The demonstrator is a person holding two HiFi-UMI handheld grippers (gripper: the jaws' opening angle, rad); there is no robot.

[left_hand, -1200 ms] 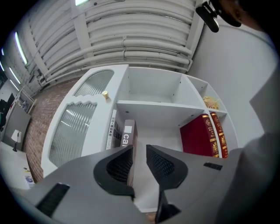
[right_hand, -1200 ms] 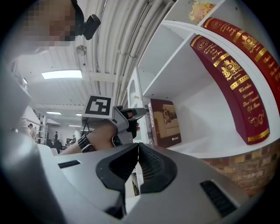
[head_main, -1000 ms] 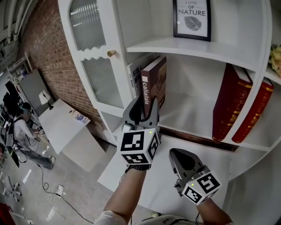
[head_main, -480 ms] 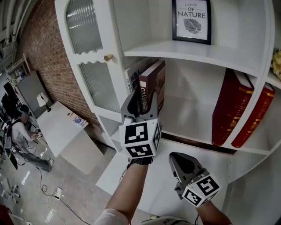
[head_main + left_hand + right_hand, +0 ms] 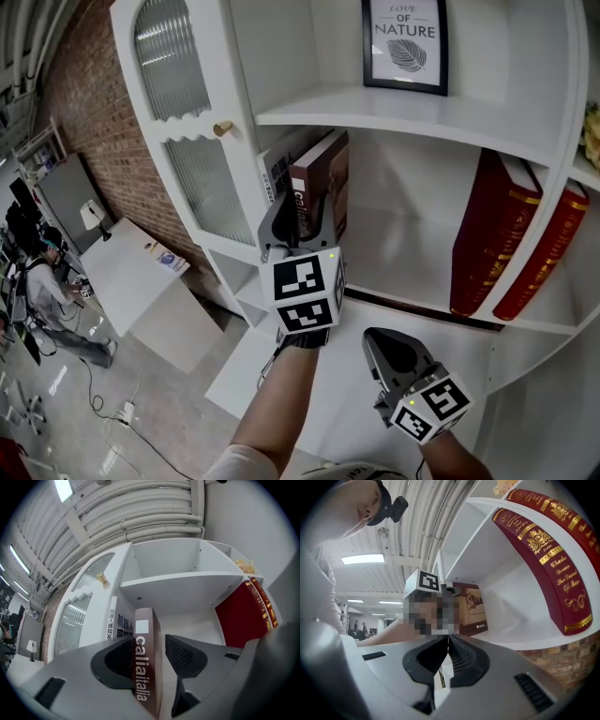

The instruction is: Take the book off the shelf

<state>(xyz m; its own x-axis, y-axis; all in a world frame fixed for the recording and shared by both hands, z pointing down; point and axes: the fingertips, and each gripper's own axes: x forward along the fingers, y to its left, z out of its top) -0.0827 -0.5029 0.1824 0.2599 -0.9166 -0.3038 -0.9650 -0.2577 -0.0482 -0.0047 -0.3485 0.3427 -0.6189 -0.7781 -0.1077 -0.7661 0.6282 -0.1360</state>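
Head view: shows the left tongs [image 5: 305, 217] lifted to the middle shelf [image 5: 398, 253] of a white shelf unit [image 5: 412, 108], set astride the spine of the brown book [image 5: 321, 178]. Places that book upright at the shelf's left end, leaning a little against a white book [image 5: 275, 171] with Chinese print, just beside a cabinet door [image 5: 178, 112] with ribbed glass and a brass knob [image 5: 222, 128]. Puts two red books [image 5: 489, 230] with gold bands at the right side of the same shelf, tilted and well apart from the brown one. Sets a framed leaf print [image 5: 405, 42] on the shelf above. Catches the right tongs [image 5: 382, 339] lower down, over the white ledge [image 5: 281, 375] at the foot of the unit, well apart from every book. Takes in a brick wall [image 5: 84, 103] at the left and, far below, a white bench [image 5: 131, 262] with a person [image 5: 42, 277] near it.

Left gripper view: looks along spread tongs with the brown spine, lettered "caliaitalia", standing between them. Shows the left pad close against one cover, touching or nearly so, and the right pad clearly apart from the other cover, so no pinch on the book.

Right gripper view: shows tongs pressed together, tips meeting. Looks past them to the marker cube of the left tongs, the brown book's cover behind it, and one red book leaning across the shelf at the upper right.
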